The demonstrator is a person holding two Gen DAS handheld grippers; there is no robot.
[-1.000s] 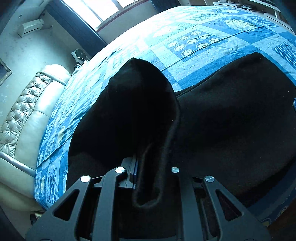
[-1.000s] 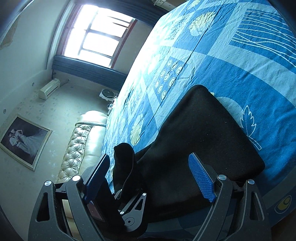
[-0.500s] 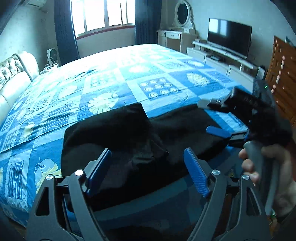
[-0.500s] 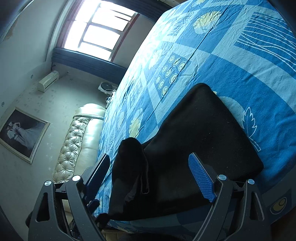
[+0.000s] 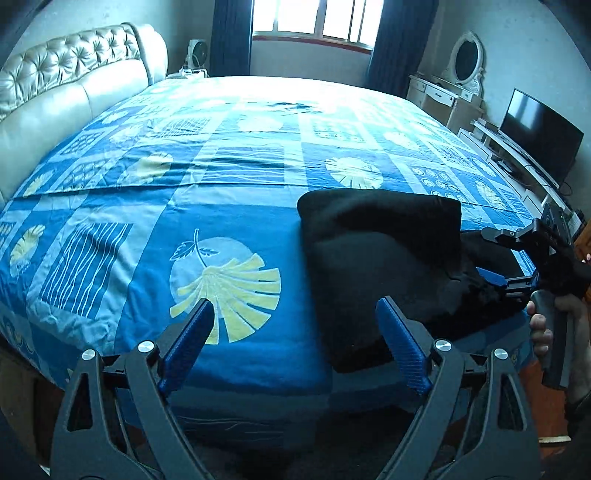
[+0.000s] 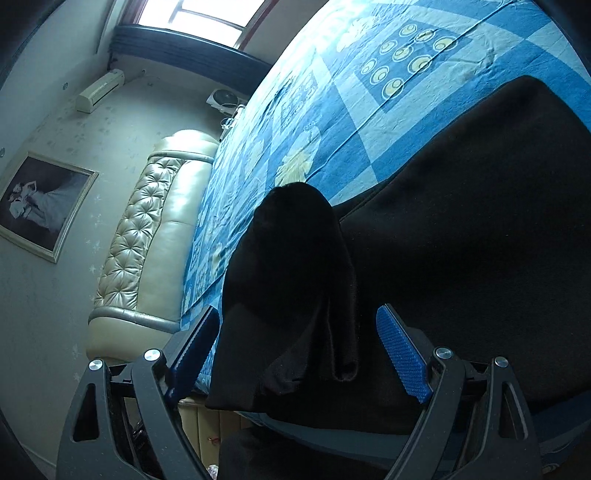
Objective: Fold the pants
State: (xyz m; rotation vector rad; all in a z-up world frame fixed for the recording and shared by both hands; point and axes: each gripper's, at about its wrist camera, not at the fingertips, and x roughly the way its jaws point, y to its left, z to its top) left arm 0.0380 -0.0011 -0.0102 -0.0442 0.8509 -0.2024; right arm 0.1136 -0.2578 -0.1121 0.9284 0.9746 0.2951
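One pair of black pants, folded, lying on the blue patterned bedspread near the bed's front edge, at 3 o'clock in our left view. Two grippers: our left gripper has jaws still opening, nothing between them, over bare bedspread. Our right gripper stands wide, a raised fold of pants between unpressing pads. One headboard, one television, one window.

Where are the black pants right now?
The black pants lie folded near the bed's front edge, on the right in the left wrist view beside the yellow leaf print. The right gripper is over them.
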